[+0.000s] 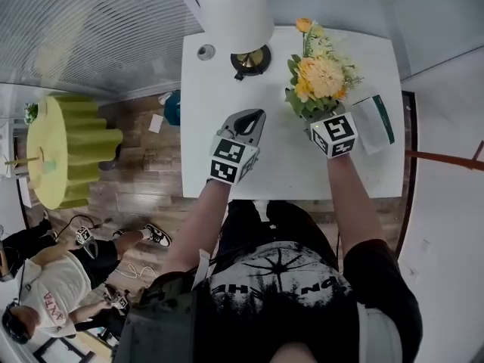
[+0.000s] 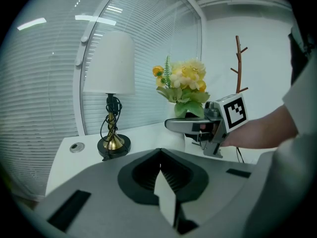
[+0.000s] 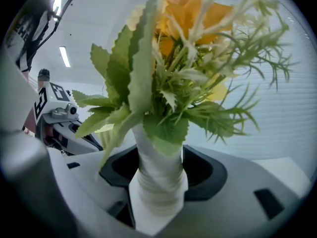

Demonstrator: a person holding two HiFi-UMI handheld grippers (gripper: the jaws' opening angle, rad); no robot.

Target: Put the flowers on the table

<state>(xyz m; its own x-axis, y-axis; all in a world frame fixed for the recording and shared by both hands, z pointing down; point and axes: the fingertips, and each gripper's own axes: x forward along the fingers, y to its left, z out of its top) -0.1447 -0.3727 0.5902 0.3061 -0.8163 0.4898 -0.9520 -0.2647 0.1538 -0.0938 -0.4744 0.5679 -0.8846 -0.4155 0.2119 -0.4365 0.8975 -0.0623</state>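
A bunch of yellow and orange flowers (image 1: 321,78) with green leaves stands in a white ribbed vase (image 3: 158,177). My right gripper (image 1: 316,119) is shut on the vase's neck, over the right half of the white table (image 1: 287,169). Leaves hide its jaws from the head view. From the left gripper view, the flowers (image 2: 185,81) rise above the right gripper (image 2: 173,125); I cannot tell whether the vase touches the tabletop. My left gripper (image 1: 258,115) hovers over the table's middle, left of the flowers, jaws shut with nothing held (image 2: 159,152).
A lamp (image 1: 234,13) with a white shade and brass base stands at the table's back left, a small round disc (image 1: 206,51) beside it. A white-and-green box (image 1: 374,123) lies right of the flowers. A person (image 1: 53,278) sits on the floor, lower left.
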